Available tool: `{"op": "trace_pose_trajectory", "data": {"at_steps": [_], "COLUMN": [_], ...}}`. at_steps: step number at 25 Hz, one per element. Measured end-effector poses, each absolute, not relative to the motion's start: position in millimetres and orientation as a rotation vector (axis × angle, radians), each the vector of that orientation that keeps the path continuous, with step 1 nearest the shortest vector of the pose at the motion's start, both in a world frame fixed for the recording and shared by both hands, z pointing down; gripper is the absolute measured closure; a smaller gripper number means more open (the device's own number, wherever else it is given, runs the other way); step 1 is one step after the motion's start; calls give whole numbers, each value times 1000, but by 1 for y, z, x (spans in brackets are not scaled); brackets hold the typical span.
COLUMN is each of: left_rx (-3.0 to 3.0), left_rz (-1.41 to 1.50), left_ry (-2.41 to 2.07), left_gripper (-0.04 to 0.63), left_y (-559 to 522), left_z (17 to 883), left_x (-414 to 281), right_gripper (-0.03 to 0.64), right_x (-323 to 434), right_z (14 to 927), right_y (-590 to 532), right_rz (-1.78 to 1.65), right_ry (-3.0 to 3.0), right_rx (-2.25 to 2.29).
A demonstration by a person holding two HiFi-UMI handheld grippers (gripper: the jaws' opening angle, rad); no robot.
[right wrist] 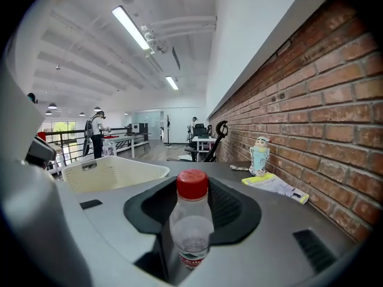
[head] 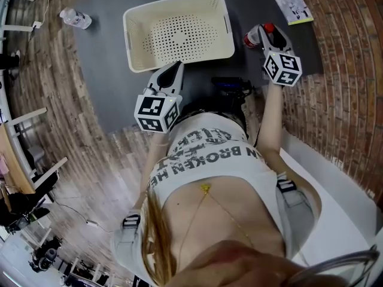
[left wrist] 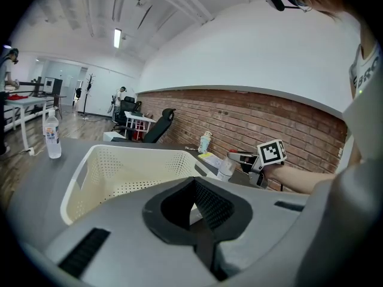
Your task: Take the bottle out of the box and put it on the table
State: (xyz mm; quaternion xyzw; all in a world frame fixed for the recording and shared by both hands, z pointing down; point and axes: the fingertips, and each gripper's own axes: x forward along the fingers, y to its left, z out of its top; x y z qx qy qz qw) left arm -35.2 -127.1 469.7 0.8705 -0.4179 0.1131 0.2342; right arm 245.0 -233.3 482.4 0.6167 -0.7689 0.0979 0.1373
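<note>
A clear plastic bottle (right wrist: 190,229) with a red cap stands upright between the jaws of my right gripper (right wrist: 192,211), which is shut on its body. In the head view the bottle (head: 254,39) and right gripper (head: 263,34) are just right of the cream perforated box (head: 139,52), outside it, low over the dark table (head: 102,70). Whether the bottle's base touches the table is hidden. My left gripper (head: 175,67) points at the box's near rim, its jaws meeting at the tips with nothing held. The left gripper view shows the box (left wrist: 84,178) with no bottle inside.
A second clear bottle (head: 76,18) stands at the table's far left. A yellow-green booklet (head: 289,0) and a small figurine (right wrist: 259,155) lie by the brick wall on the right. A black object (head: 230,85) sits at the table's near edge.
</note>
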Motion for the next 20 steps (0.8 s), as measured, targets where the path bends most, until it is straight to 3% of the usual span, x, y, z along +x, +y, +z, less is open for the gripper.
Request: {"op": "trace_pose_trajectory", "data": {"at_steps": [20], "left_rx": [2418], "left_rz": [302], "left_ry": [-1068], "left_gripper": [592], "left_y": [-126], "left_z": [469], "left_x": [-23], "right_gripper": [462], "right_x": [248], "right_z": [482], "right_y": [-225], "right_rz": [182], "right_ry": [-2240], "right_rx": [1945]}}
